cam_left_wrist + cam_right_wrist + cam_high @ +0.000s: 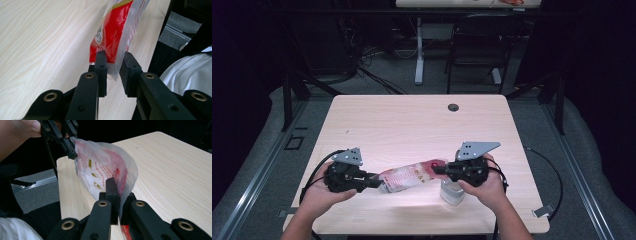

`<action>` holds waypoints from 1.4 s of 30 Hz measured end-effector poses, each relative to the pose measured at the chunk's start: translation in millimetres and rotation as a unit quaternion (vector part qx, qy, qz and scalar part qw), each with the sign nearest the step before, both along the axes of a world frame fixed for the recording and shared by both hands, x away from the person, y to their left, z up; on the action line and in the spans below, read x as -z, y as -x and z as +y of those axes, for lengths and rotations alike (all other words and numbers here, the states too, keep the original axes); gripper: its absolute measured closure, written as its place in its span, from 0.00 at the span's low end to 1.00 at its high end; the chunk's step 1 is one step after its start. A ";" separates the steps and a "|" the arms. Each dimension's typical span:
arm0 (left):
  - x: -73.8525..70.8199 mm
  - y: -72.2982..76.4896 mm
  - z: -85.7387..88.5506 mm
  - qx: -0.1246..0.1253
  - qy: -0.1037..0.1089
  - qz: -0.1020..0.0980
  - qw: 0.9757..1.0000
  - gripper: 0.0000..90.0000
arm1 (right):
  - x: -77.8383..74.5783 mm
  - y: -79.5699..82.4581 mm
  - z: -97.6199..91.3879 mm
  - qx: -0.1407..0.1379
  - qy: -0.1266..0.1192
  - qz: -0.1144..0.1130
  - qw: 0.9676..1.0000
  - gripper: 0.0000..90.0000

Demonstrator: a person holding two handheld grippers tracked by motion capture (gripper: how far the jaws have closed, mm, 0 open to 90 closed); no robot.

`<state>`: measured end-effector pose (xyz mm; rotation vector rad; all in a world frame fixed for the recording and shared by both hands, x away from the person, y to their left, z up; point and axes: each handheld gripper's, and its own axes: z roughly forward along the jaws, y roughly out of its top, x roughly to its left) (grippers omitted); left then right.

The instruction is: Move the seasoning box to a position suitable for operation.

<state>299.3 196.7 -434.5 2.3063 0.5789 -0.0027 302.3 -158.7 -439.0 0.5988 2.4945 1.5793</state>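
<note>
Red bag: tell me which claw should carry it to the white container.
Right, probably. The right claw is clamped on the near end of the red bag and sits just above the white container. The left claw grips the bag's far end, well away from it.

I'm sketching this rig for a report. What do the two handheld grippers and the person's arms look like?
Both the left gripper and the right gripper are black, built of flat linked bars with brass-coloured rivets at the joints and blocky black pads. Each carries a grey three-cornered plate dotted with small holes on top and trails a black cable. The forearms are bare, with no sleeves in view; a white garment shows by the body.
</note>
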 end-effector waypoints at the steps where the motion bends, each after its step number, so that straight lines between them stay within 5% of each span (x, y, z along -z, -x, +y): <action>1: -1.0 0.1 -0.3 0.000 -0.001 0.001 1.000 0.85 | 0.0 0.1 -0.3 0.000 0.000 0.001 1.000 1.00; 12: -12.8 -1.7 -3.5 0.010 -0.018 0.001 1.000 0.86 | 1.9 0.3 -3.8 0.001 0.002 0.008 1.000 0.99; 42: -28.5 -7.9 -10.0 0.018 -0.021 -0.002 1.000 0.87 | 2.7 -2.6 -17.4 0.023 0.001 0.014 1.000 0.94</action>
